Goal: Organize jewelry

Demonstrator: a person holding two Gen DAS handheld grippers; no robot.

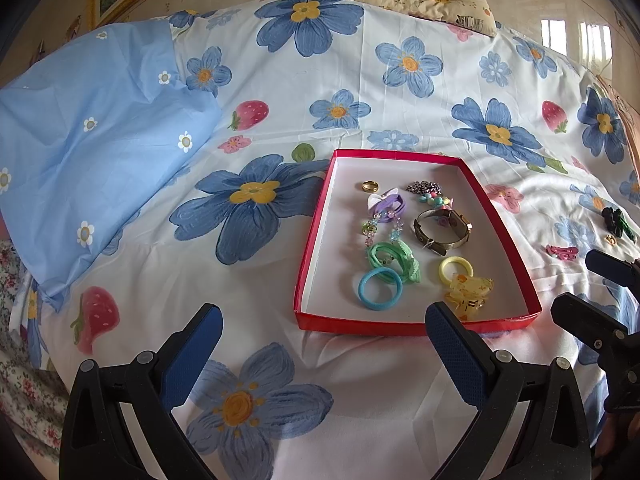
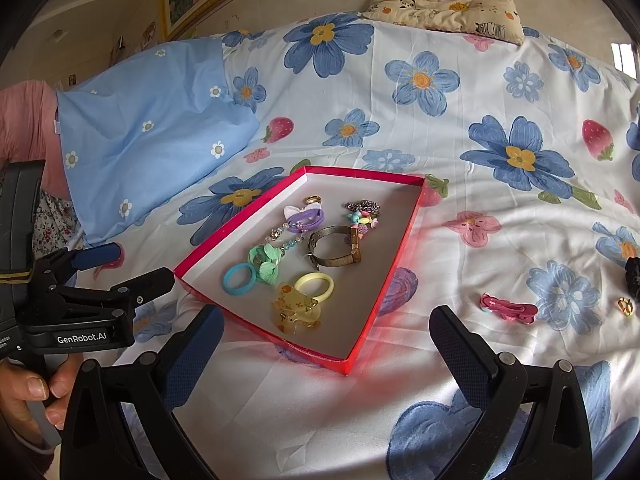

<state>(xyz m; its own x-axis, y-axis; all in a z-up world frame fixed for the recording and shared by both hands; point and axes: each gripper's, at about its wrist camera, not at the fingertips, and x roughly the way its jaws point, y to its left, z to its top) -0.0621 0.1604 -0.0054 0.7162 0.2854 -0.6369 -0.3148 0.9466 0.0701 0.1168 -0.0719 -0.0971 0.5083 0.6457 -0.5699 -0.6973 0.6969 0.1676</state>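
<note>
Lying at the right of the frame, outside the red box [image 2: 384,280], the pink clip [image 2: 508,309] was still to be picked; the right gripper [image 2: 326,352], fingers spread and empty, should be lowered straight over it.

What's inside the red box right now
The red box holds a gold ring, a watch, blue and yellow hair ties, a yellow claw clip, beaded pieces and scrunchies. Whatever lies beneath the overlapping pieces is hidden.
</note>
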